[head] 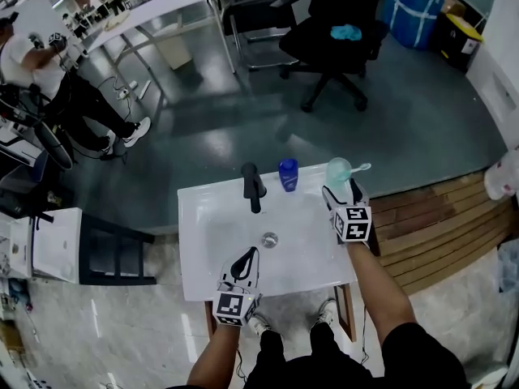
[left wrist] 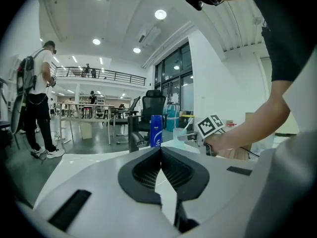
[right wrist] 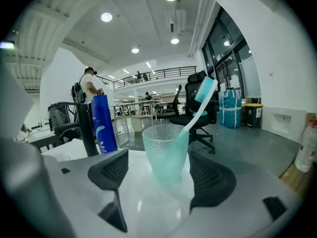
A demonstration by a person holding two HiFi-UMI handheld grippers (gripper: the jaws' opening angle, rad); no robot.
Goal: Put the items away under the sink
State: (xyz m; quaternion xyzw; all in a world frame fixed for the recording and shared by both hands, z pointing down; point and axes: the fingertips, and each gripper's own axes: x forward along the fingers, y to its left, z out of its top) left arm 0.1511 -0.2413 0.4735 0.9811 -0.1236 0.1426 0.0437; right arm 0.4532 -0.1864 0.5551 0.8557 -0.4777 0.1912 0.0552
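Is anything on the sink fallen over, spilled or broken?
Nothing stands out. The blue bottle and the green cup stand upright at the back of the sink; the toothbrush leans in the cup, as is usual. No spill shows.

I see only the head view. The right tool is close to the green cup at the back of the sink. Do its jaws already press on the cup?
Observer: No. In the right gripper view the right tool has its jaws apart. The cup stands between them with a gap beside it, so it is not gripped.
Operator: And the left tool, does it hold anything?
Observer: No. The left gripper view shows the left tool with its jaws together and nothing between them.
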